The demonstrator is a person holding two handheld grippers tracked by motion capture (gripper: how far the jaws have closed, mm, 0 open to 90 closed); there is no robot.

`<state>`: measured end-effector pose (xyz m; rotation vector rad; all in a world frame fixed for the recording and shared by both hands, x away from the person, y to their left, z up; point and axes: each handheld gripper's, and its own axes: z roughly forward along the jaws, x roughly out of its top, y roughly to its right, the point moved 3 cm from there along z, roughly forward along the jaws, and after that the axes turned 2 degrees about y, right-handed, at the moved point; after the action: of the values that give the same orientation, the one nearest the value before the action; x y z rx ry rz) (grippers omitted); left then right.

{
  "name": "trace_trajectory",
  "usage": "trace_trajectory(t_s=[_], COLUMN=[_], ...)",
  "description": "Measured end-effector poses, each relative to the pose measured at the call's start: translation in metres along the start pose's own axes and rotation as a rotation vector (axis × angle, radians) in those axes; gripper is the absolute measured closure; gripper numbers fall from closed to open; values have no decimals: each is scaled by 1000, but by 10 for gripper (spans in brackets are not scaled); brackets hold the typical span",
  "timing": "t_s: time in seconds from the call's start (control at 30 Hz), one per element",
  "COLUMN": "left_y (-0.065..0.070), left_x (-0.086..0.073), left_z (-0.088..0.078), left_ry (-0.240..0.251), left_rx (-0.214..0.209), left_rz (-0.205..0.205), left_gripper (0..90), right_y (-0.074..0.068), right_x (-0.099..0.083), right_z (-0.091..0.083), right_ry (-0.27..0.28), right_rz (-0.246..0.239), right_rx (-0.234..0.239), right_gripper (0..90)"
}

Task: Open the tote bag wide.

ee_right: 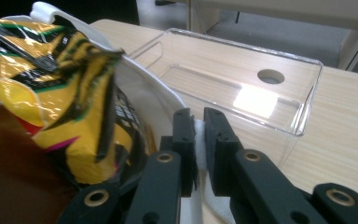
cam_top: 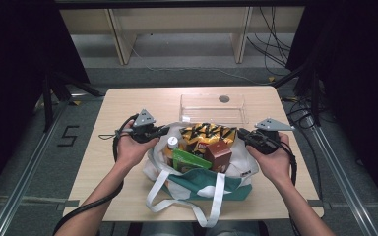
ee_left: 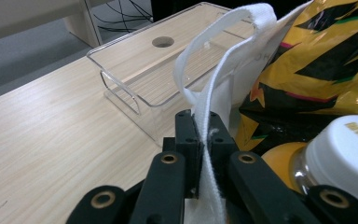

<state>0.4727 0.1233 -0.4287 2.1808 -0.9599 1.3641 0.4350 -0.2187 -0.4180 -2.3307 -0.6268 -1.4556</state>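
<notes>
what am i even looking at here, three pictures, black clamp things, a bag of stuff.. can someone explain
A person sits at a wooden table and holds a hand-held gripper in each hand; there is no robot arm. The high view looks down from above the person. The other two pictures come from cameras riding on each gripper, looking along its black jaws.

On the table lies a white and green tote bag filled with a yellow snack bag, a white-capped bottle, a green packet and a brown box. Behind it sits a clear plastic tray.

The left gripper is shut on a white strap of the bag. The right gripper pinches the white fabric of the bag's rim.
</notes>
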Motion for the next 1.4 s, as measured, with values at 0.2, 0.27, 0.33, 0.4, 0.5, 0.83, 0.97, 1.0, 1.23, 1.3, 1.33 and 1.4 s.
trace_trajectory(t_s=[0.2,0.27,0.33,0.4,0.5,0.83,0.97,1.0,1.23,1.3,1.33,1.4], left_y=[-2,-2,-2,-3,-5,-10,-11,-11,-13,-13,-15,-16], left_x=[-5,-6,-7,-9,-13,-24,-27,-28,-33,-35,-36,-38], left_z=[6,8,9,11,13,20,23,23,27,28,28,31], left_ry=[4,0,1,0,-24,-37,-25,-31,-35,-44,-65,-67], left_rx=[-3,0,0,0,-2,10,11,18,12,15,19,16], left_rz=[-24,-26,-31,-28,-20,-39,-63,-68,-76,-77,-56,-55], left_gripper=[864,863,862,861,859,855,855,855,855,855,855,853], right_y=[2,2,5,7,6,11,12,10,12,14,14,11], right_x=[-9,-11,-12,-14,-16,-24,-26,-26,-30,-32,-32,-34], right_z=[8,10,12,14,18,30,32,32,38,40,41,42], right_ry=[-24,-29,-30,-32,-51,-79,-76,-96,-100,-94,-96,-107], right_rz=[83,90,74,55,73,63,63,84,88,62,72,103], right_rx=[13,18,16,7,0,0,7,-1,2,2,10,4], right_gripper=[841,841,841,841,841,840,840,840,840,840,839,839])
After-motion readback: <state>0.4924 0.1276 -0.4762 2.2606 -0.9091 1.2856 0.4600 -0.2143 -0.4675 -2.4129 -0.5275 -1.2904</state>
